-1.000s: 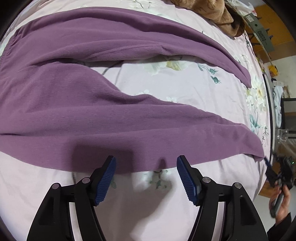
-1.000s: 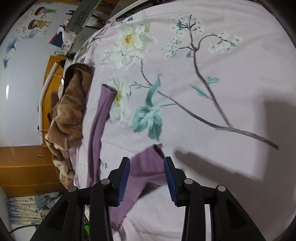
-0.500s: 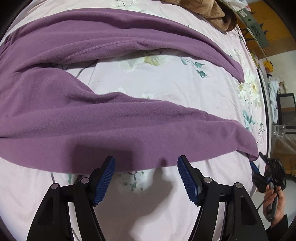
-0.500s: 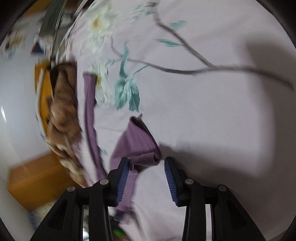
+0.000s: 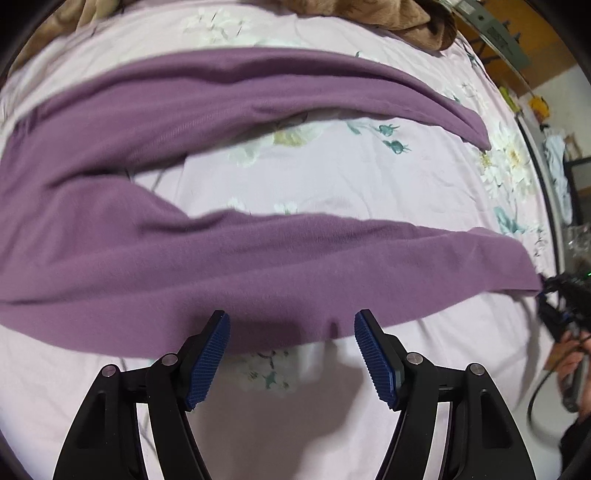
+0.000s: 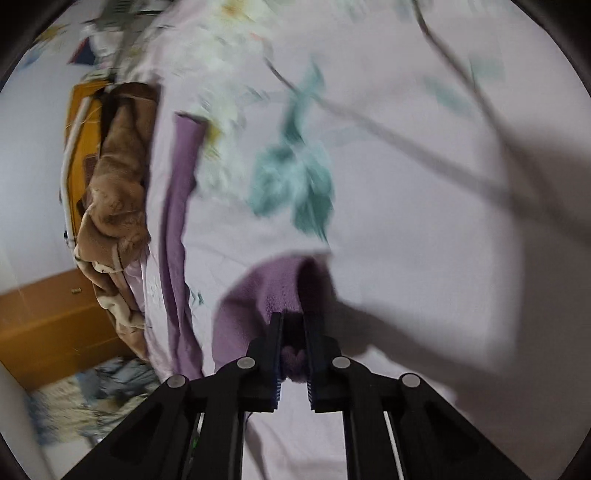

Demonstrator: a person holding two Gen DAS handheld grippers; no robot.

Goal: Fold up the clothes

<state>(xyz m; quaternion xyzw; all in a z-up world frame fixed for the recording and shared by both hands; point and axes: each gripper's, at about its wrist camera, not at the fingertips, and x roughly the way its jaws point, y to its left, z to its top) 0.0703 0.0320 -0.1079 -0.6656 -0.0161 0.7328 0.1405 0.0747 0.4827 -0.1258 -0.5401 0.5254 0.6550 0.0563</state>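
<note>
In the left wrist view, a pair of purple fleece trousers [image 5: 177, 254] lies spread on a bed covered with a pale pink floral bedsheet [image 5: 369, 177]. The two legs run from the left side to the right, with a strip of bare sheet between them. The near leg ends at the far right edge of the bed, and the far leg ends at the upper right. The left gripper [image 5: 291, 347] hangs just above the near edge of the near leg. Its blue ribbed pads [image 5: 207, 360] stand wide apart and hold nothing. A brown blanket [image 5: 388, 18] is bunched at the far side of the bed. At the right edge, the right gripper [image 5: 554, 295] meets the cuff of the near leg, and a hand [image 5: 570, 365] is on its handle.

In the right wrist view, the picture is blurred. The right gripper [image 6: 293, 354] is clenched on the cuff of the trousers [image 6: 258, 291]; a fold of purple fleece is pressed between its two jaws and bulges out above them. The other leg runs as a narrow purple strip on the left, near the brown blanket [image 6: 114, 206], which lies at the left edge of the bedsheet [image 6: 424, 258]. An orange wooden cabinet [image 6: 48, 325] stands further to the left, beside the bed.
</note>
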